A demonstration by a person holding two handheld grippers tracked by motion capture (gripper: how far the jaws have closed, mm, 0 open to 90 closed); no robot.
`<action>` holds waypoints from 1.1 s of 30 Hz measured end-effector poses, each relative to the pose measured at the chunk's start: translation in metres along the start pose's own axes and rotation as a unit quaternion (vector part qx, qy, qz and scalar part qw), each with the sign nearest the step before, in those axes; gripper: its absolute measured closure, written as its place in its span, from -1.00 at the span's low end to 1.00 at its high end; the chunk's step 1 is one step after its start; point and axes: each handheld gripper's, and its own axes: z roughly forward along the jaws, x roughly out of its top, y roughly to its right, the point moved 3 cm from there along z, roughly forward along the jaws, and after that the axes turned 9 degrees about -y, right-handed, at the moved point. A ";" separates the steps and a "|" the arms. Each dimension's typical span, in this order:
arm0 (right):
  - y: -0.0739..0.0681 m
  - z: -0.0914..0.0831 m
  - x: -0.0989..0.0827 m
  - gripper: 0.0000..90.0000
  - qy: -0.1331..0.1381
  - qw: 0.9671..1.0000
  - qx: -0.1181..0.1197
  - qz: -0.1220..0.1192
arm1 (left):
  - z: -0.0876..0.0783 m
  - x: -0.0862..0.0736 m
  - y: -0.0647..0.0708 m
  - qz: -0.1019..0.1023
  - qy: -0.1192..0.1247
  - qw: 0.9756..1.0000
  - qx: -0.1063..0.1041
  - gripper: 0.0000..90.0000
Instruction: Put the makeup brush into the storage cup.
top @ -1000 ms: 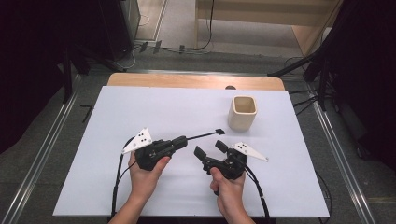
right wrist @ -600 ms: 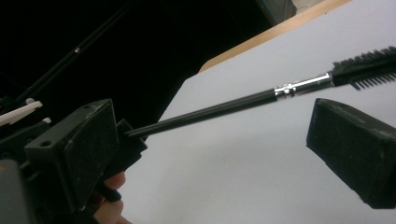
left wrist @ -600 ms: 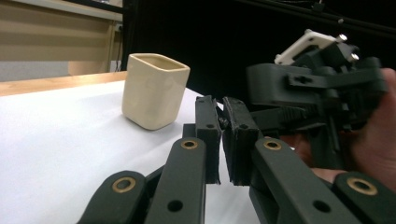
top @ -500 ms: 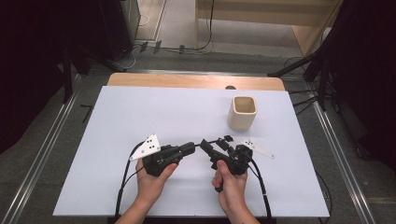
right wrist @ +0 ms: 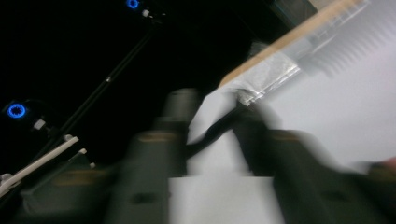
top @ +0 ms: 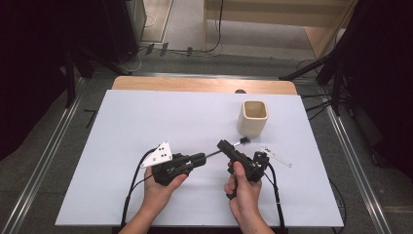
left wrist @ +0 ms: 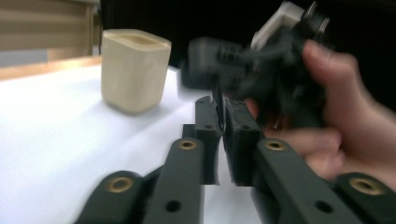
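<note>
1. A thin black brush (top: 229, 146) hangs mid-frame above the table (top: 122, 122), passing between grippers.
2. Right gripper (top: 225, 145) fingers have just been closing and now clamp it.
3. Left gripper (top: 200, 158) fingers have just been opening, slightly apart around its tip.
4. The beige cup (top: 253, 117), upper right, likely awaits the brush.

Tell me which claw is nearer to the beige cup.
The right claw, just closed on a thin black tool, is nearer the cup; the left claw, just opening around that tool, sits farther left.

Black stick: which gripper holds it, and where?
Right gripper, shut on the stick near mid-length; left gripper has just been opening, the stick's end between its jaws.
</note>
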 end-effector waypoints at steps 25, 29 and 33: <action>-0.009 -0.016 0.039 0.93 -0.005 0.947 -0.162 -0.277 | -0.083 -0.032 -0.035 -0.031 0.009 0.988 0.152 -1.00; -0.008 -0.014 0.047 0.93 -0.005 0.942 -0.170 -0.289 | -0.104 -0.037 -0.040 -0.036 0.022 0.985 0.167 -1.00; -0.006 -0.014 0.055 0.93 -0.002 0.941 -0.176 -0.290 | -0.123 -0.049 -0.047 -0.027 0.024 0.981 0.188 -1.00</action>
